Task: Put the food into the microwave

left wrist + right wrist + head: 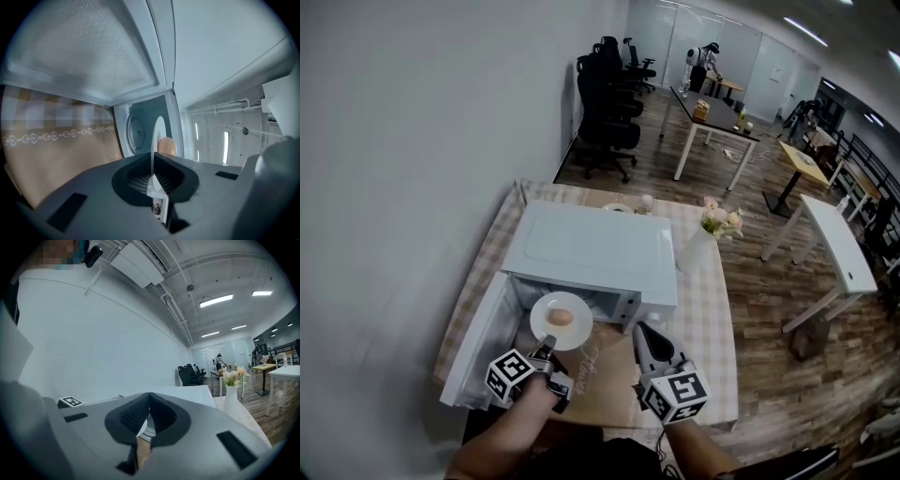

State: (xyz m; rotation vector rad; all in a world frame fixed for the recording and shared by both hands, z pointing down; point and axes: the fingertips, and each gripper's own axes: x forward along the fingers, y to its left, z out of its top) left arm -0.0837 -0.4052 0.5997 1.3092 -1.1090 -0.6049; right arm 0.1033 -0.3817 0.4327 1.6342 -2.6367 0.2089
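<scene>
My left gripper (153,164) has its fingers clamped on the rim of the white plate (577,336), which hangs at the mouth of the open microwave (591,246), whose door (478,352) is swung out to the left. The food (560,318), a round tan lump, perhaps an egg, sits in the plate's middle. My right gripper (149,397) hovers near the counter's (712,328) front edge, just right of the plate, its fingers pressed together on nothing.
</scene>
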